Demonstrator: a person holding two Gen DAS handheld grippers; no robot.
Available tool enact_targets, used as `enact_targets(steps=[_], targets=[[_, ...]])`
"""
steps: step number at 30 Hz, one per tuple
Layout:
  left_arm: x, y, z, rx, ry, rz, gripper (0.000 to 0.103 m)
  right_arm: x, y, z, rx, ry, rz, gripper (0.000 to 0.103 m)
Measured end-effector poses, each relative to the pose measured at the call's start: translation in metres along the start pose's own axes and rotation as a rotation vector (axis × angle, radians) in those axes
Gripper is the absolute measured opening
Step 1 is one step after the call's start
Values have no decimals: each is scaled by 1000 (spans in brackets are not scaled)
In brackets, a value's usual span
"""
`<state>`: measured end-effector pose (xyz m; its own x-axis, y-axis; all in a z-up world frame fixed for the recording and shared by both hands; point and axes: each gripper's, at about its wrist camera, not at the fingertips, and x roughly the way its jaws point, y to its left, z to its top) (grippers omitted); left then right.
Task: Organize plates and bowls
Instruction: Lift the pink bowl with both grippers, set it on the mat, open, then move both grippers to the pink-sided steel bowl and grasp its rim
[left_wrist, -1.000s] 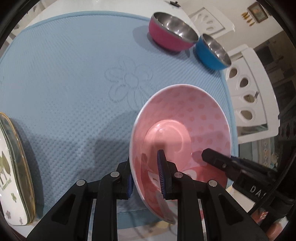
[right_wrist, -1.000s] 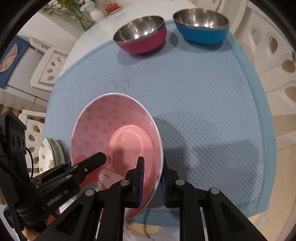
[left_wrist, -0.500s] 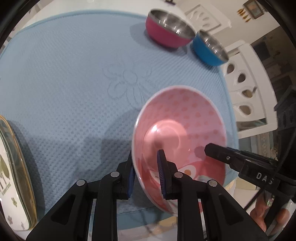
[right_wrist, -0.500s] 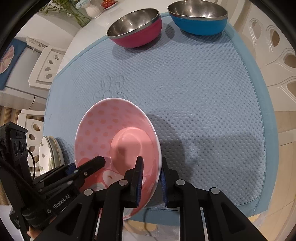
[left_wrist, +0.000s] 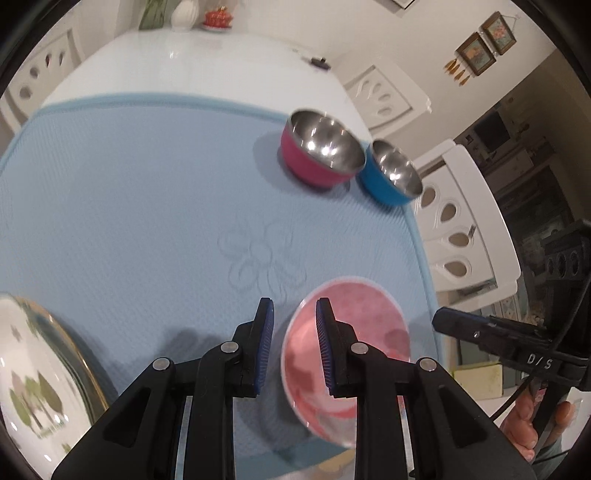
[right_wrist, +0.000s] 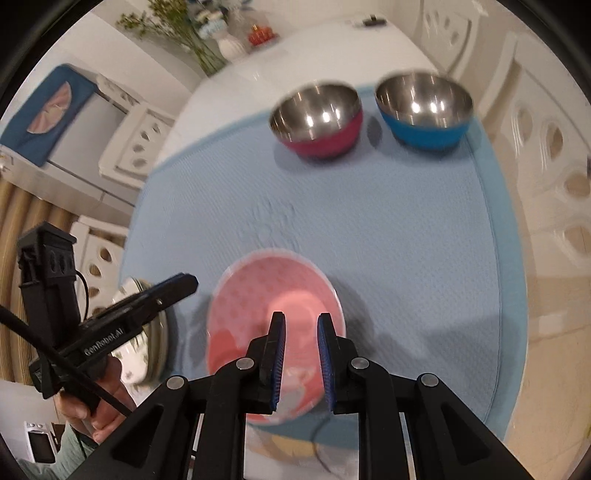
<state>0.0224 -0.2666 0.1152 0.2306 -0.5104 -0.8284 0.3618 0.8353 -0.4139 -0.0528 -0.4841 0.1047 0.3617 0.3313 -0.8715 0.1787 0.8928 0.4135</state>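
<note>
Resting on the near part of the blue mat (left_wrist: 147, 206), the pink bowl (left_wrist: 354, 332) lies free below both my grippers. My left gripper (left_wrist: 293, 345) and right gripper (right_wrist: 301, 354) hang above it, each with a narrow gap between its pads and nothing held. Farther back I see the magenta bowl (right_wrist: 317, 122) beside the blue bowl (right_wrist: 424, 110), and a tree-patterned plate (left_wrist: 33, 376) at the left.

Lt blue mat (left_wrist: 129, 206), white table (left_wrist: 177, 62), white chairs (left_wrist: 461, 236), vase w/ flowers (right_wrist: 229, 46)
</note>
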Motion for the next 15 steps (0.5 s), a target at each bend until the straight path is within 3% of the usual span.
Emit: enact_targets(steps=[2,4,8,10,12,15], targets=[[-1,-5,13,17,-20,-4,21,-3,1,12,9,-34,13,16],[-1,-11,28,35,-40,-5,28,-4,-2,27,41,-55,38,16],[-1,-18,60,76,-72,-18,33,-5,-15,54,163,-74,146,17],[4,-20,81,87,-77,-23,43,0,-21,70,222,-76,172,24],[12,-18,100,76,-87,-36,63,9,-29,84,274,-67,176,58],[28,-16,121,64,-81,-42,64,25,-35,104,301,-44,201,58]])
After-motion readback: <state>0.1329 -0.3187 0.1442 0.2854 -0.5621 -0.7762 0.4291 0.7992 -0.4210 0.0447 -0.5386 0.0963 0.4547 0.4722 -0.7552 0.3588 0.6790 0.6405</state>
